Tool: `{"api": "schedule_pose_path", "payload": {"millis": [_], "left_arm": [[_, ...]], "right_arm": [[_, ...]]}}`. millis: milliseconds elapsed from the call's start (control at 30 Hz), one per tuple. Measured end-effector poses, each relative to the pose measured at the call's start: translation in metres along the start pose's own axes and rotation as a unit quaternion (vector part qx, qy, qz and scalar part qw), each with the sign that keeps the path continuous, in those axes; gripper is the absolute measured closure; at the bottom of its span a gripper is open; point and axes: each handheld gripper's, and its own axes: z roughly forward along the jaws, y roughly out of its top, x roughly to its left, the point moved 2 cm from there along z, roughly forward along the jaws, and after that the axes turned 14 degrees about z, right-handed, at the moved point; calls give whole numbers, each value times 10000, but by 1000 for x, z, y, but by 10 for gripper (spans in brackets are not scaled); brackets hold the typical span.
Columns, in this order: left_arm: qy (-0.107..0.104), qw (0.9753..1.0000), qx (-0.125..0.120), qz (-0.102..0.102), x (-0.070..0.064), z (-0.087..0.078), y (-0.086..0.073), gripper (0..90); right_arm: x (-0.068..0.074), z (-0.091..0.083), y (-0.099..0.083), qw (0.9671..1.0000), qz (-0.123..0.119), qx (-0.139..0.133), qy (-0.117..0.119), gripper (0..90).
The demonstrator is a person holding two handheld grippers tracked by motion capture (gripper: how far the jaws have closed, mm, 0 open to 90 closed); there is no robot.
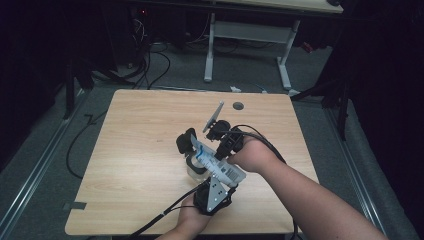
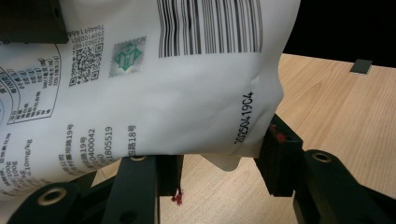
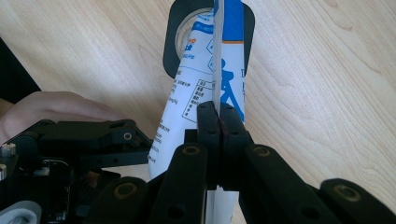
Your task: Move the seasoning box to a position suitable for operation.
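Observation:
A white and blue printed pouch (image 1: 217, 166) is held aloft over the middle of the wooden table (image 1: 135, 130), slanting down toward a black round-mouthed container (image 1: 185, 142). My right gripper (image 1: 220, 149) comes in from the right and is shut on the pouch's flat side seam (image 3: 217, 56); the black container (image 3: 170, 51) lies just beyond the pouch's far end. My left gripper (image 1: 224, 181) comes in from the near edge. Its jaws (image 2: 222, 163) stand partly apart, pressed on either side of the barcode end of the pouch (image 2: 187, 102). A clear jar-like thing (image 1: 194, 171) sits under the pouch.
A round cable hole (image 1: 238, 106) is set near the table's far edge. Cables trail from both grippers across the near half. Beyond the table stands a white-legged desk (image 1: 250, 30), with wires on the floor.

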Motion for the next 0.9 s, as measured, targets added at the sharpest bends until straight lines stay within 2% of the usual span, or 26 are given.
{"api": "schedule_pose_path", "payload": {"millis": [900], "left_arm": [[9,10000,-13,-3,-1,1,-1,567]], "right_arm": [[0,1,2,9998,-73,164,23,894]]}}
